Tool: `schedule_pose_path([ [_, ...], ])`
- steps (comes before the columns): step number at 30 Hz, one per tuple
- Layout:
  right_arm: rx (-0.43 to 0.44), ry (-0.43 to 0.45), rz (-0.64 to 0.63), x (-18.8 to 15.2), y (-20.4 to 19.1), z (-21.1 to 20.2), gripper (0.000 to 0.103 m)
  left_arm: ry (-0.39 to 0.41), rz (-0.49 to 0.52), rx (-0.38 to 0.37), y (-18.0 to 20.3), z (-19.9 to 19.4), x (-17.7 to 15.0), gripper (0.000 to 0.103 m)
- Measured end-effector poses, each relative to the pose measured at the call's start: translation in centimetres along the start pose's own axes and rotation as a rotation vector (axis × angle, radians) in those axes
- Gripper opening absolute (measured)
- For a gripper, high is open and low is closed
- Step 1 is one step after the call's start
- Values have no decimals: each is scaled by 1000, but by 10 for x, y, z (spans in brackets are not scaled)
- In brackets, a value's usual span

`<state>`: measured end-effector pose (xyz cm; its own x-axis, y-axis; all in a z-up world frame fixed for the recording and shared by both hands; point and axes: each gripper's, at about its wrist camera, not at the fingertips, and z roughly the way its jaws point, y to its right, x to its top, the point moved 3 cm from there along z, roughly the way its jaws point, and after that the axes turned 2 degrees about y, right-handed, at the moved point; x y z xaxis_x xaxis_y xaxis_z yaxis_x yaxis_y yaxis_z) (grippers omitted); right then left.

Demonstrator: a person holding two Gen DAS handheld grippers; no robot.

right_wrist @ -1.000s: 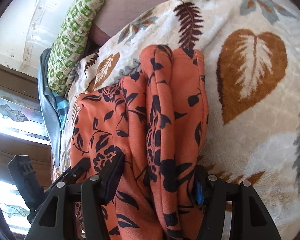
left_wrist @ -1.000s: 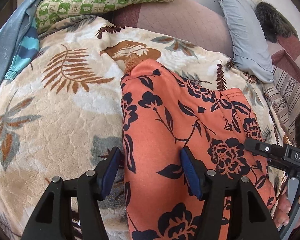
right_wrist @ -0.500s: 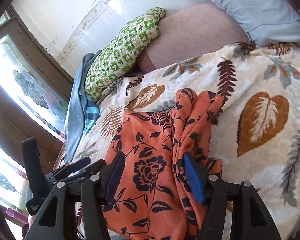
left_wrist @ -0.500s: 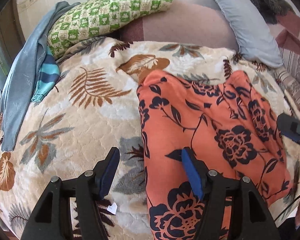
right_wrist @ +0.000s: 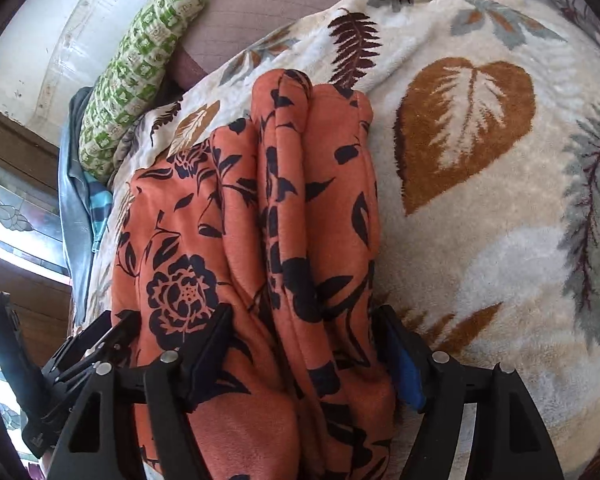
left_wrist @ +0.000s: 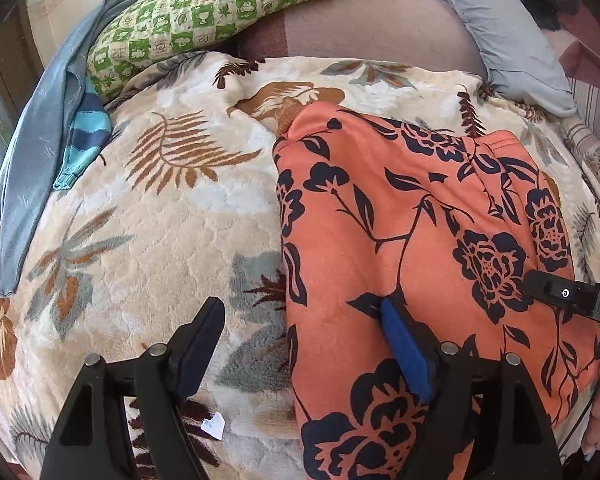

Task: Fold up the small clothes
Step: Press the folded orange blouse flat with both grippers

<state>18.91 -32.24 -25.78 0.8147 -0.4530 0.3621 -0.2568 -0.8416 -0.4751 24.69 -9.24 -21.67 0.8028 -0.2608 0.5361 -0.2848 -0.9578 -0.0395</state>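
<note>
Right under my left gripper (left_wrist: 300,320), my jaws have just been spreading wider: one blue pad sits over the beige blanket, the other rests on top of the orange garment (left_wrist: 412,248), and the garment's left edge runs between them without being pinched. Over on my right gripper (right_wrist: 304,332), the jaws have also just been spreading; the thick folded bundle of that same orange garment (right_wrist: 260,240) fills the gap between them, and the pads stand off the cloth rather than pressing it.

The garment is one piece, orange with a dark navy print of roses, leaves and stems. It lies folded on the leaf-patterned blanket (left_wrist: 148,240), flat on its left part and bunched into several long rolled folds along its right side, with a hemmed edge showing at the far right corner.

By my left fingers, one small white scrap (left_wrist: 214,424) lies on the blanket. Further left, one blue garment (left_wrist: 32,152) with a striped turquoise cuff drapes down the blanket's edge. Beyond, at the head of the bed: one green-and-white checked pillow (left_wrist: 204,12), one pale grey-blue pillow (left_wrist: 504,28), and the mauve mattress (left_wrist: 372,24) between them.
</note>
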Motion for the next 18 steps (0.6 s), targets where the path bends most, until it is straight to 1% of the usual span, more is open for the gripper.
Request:
schedule_pose_path([
  [3,-8,17,-2,-3,-1,-1,74,-3,4,6,2,-1,1,81],
  [8,-19,46,7,-11,-1,-6,74,-27,-51,-34,-4,4,-2,82],
  [11,-34,59,-6,-14,0,-8,74,-24,-61,-25,-4,8,-5,86],
  [14,-36,70,-4,-15,1,-9,74,-14,-72,-22,-3,6,-6,86],
  [16,-29,82,-3,-18,1,-11,74,-10,-105,-58,-5,3,-9,85],
  [17,-22,87,0,-18,1,-11,74,-13,-147,-95,-7,2,-11,83],
  [18,-13,90,12,-18,2,-11,74,-23,-194,-152,-9,2,-13,76],
])
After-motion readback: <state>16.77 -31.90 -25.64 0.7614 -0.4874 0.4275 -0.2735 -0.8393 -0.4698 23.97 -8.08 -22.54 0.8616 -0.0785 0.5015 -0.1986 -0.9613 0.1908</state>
